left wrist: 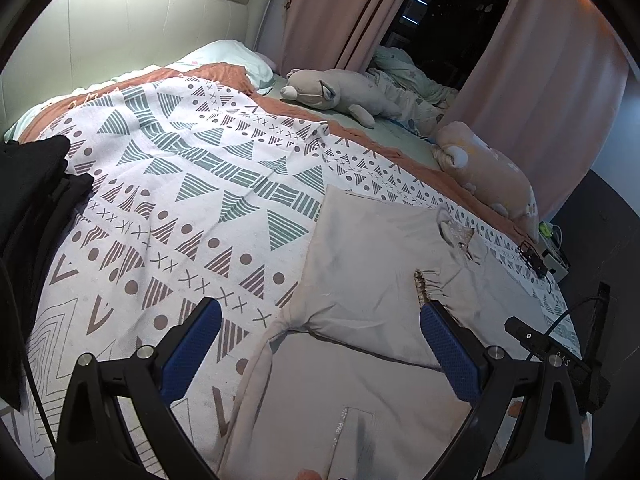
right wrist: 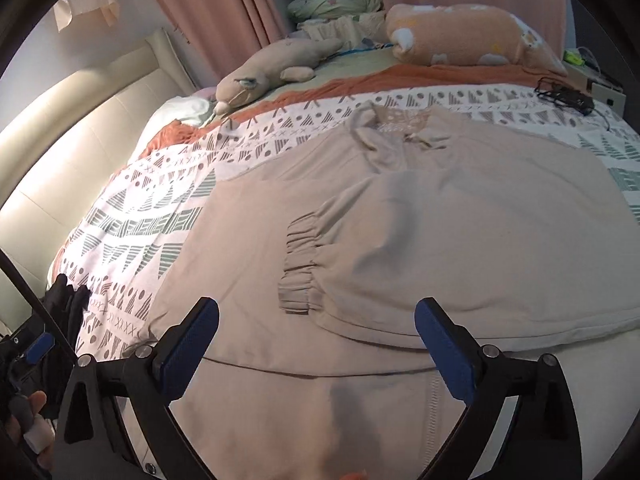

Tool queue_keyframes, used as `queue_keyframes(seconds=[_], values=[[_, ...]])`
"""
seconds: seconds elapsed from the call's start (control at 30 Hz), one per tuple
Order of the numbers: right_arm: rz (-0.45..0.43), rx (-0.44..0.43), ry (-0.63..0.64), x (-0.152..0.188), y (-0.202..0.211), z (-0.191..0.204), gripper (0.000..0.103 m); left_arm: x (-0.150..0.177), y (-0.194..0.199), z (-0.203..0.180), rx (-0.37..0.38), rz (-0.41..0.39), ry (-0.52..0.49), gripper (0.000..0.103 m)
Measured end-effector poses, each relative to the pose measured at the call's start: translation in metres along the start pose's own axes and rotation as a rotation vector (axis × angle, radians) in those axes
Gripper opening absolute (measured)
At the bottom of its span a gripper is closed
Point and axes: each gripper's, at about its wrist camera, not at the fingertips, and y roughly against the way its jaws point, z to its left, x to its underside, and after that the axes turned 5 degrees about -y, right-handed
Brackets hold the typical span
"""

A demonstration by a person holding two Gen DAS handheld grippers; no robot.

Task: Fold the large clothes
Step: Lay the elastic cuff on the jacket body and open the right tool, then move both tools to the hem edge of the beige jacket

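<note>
1. The right tool (right wrist: 316, 340) hangs over the near part of the beige garment (right wrist: 460, 208), its two blue-padded fingers (right wrist: 190, 354) spread wide with nothing between them but the cloth lying flat below; the pads press on nothing.
2. The left tool (left wrist: 320, 344) is likewise wide open and grips nothing. Its left finger is over the patterned blanket (left wrist: 180, 168), its right finger over the garment, near a gathered cuff (left wrist: 426, 284).
3. At the lower left of the right wrist view, part of a hand (right wrist: 28, 420) holds the other tool's handle.
4. The garment lies spread on the bed, on top of the blanket. In the right wrist view one sleeve is folded across the body, its elastic cuff (right wrist: 300, 256) resting near the middle; the collar (right wrist: 396, 128) points toward the far side of the bed.
5. A pile of dark clothing (left wrist: 36, 200) sits on the blanket at the left edge, well apart from the beige garment.
6. Beyond the collar, a black cable bundle (right wrist: 564, 94) lies near the bed's far right corner.
7. Farther off lie a grey plush toy (left wrist: 340, 92), a peach bolster pillow (right wrist: 472, 36) and a pale pillow (left wrist: 228, 56).
8. Behind them stand the cream padded headboard (right wrist: 80, 128) and pink curtains (left wrist: 332, 12).
</note>
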Motion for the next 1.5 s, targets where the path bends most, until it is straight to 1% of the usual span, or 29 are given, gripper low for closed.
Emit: queue_keyframes(seconds=[0.07,0.1,0.2,0.33,0.43,0.57,0.67,0.73,0.9,1.13,1.2,1.3,1.33,1.37,1.47,1.5], values=[[-0.007,0.001,-0.002,-0.001,0.008,-0.002,0.098,0.001,0.004,-0.009,-0.009,-0.005,-0.025,0.102],[-0.014,0.005,0.0,0.002,0.013,0.004,0.098,0.002,0.007,-0.014,-0.019,-0.011,-0.042,0.102],[-0.05,0.036,0.01,0.011,0.036,0.001,0.098,0.005,0.021,-0.027,-0.034,-0.047,-0.088,0.102],[-0.099,0.059,0.003,0.027,0.074,-0.009,0.098,0.01,0.045,-0.036,-0.021,-0.084,-0.109,0.102],[-0.13,0.062,-0.009,0.045,0.106,-0.023,0.098,0.023,0.066,-0.038,-0.005,-0.106,-0.107,0.102],[-0.156,0.139,0.004,0.082,0.146,-0.04,0.098,0.046,0.079,-0.044,-0.003,-0.049,-0.194,0.102],[-0.145,0.135,-0.045,0.097,0.174,-0.059,0.098,0.062,0.093,-0.038,-0.028,-0.026,-0.218,0.102],[-0.147,0.139,-0.08,0.108,0.194,-0.073,0.098,0.07,0.104,-0.033,-0.025,-0.022,-0.214,0.102],[-0.155,0.188,-0.15,0.131,0.241,-0.106,0.098,0.09,0.125,-0.02,-0.028,0.005,-0.196,0.102],[-0.148,0.227,-0.216,0.157,0.286,-0.14,0.098,0.112,0.143,0.003,-0.032,0.027,-0.168,0.102],[-0.143,0.225,-0.243,0.164,0.295,-0.155,0.098,0.118,0.147,0.014,-0.014,0.037,-0.139,0.099],[-0.129,0.229,-0.275,0.178,0.305,-0.172,0.098,0.13,0.144,0.028,0.0,0.075,-0.107,0.09],[-0.125,0.229,-0.288,0.181,0.307,-0.179,0.098,0.133,0.143,0.032,0.006,0.085,-0.097,0.085],[-0.119,0.227,-0.305,0.186,0.309,-0.184,0.098,0.138,0.14,0.037,0.018,0.099,-0.08,0.082],[-0.1,0.234,-0.355,0.199,0.315,-0.204,0.098,0.152,0.132,0.048,0.056,0.133,-0.034,0.08],[-0.095,0.222,-0.368,0.203,0.317,-0.212,0.097,0.155,0.127,0.051,0.064,0.146,-0.02,0.079]])
